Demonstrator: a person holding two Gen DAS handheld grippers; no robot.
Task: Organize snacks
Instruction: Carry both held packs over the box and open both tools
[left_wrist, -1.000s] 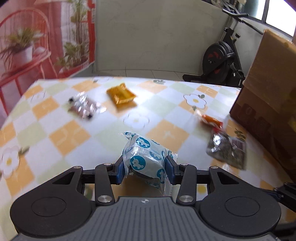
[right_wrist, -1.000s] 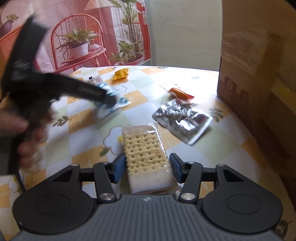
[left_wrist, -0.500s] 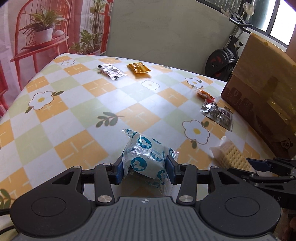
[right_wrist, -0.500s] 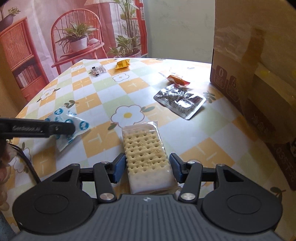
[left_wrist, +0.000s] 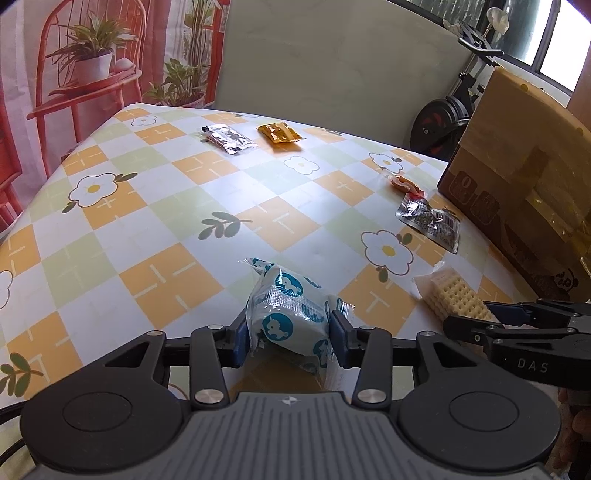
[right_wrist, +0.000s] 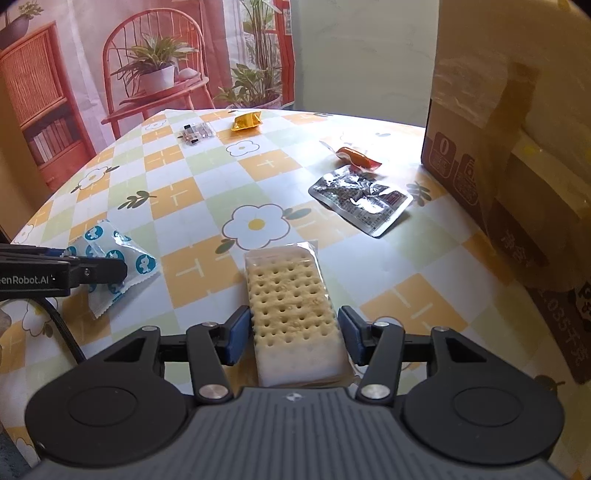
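My left gripper is shut on a white snack packet with blue round prints, its blue pads pressing both sides and the jaws still closing a little. The right wrist view shows that packet at the left, just over the checked tablecloth. My right gripper is shut on a clear pack of pale crackers that sticks out forward between its pads. In the left wrist view the cracker pack and right gripper sit at the lower right.
A big cardboard box stands along the table's right side. Near it lie a silver packet and an orange-red sausage packet. At the far end lie a yellow packet and a clear dark packet. An exercise bike stands behind the table.
My left gripper has drawn back with the blue-printed packet from the table's middle toward the near edge, ending left of the right gripper. The right gripper and crackers have hardly moved.
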